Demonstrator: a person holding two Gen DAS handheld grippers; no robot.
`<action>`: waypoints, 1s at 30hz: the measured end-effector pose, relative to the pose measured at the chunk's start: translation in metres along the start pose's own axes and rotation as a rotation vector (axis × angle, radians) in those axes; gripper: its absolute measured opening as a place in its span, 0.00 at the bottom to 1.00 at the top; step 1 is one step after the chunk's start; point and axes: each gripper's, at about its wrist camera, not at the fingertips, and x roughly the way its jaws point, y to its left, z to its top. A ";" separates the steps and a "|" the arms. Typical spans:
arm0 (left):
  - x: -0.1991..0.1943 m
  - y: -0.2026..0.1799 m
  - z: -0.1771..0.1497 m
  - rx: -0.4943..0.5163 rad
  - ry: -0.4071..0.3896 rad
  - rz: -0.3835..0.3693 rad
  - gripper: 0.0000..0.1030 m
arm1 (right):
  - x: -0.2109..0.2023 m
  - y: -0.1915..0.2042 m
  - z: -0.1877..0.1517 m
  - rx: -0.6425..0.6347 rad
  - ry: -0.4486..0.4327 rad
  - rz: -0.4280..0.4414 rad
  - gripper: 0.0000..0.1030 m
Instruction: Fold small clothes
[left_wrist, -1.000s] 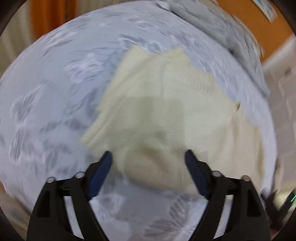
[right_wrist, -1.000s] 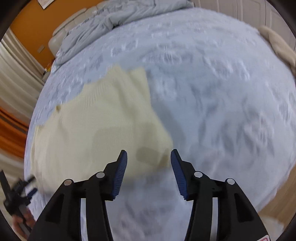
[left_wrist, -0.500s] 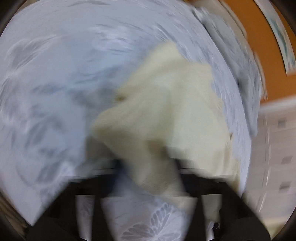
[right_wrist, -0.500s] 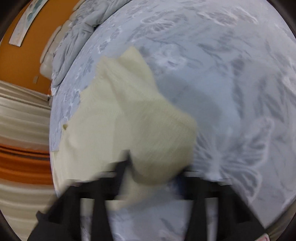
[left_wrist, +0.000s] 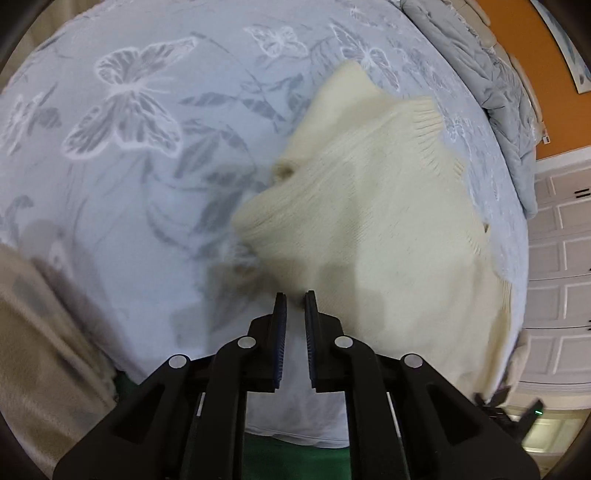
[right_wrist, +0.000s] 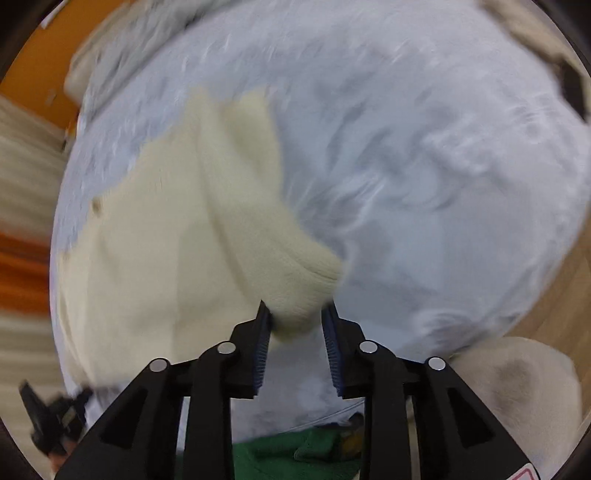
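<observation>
A cream knitted sweater (left_wrist: 376, 206) lies on a pale butterfly-print bedspread (left_wrist: 140, 122). The left gripper (left_wrist: 294, 299) is pinched together on its near left corner. The right gripper (right_wrist: 297, 314) has the near right corner between its jaws, which are opening. The sweater stretches away from both toward the far side

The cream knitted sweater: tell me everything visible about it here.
The cream knitted sweater is a soft ribbed knit lying on the pale blue butterfly-print bedspread, partly bunched and lifted at its near edge. The left claw is shut on one near corner. The right claw has another bunched fold between its opening jaws. One ribbed band lies at the far side.
</observation>
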 end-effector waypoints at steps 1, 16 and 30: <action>-0.009 -0.004 0.001 0.017 -0.037 0.016 0.09 | -0.013 0.004 0.002 -0.011 -0.056 -0.042 0.34; 0.068 -0.133 0.069 0.378 -0.138 0.112 0.49 | 0.114 0.254 0.019 -0.587 0.037 0.144 0.23; 0.087 -0.149 0.091 0.453 -0.142 0.179 0.65 | 0.077 0.121 0.115 -0.294 -0.158 -0.231 0.56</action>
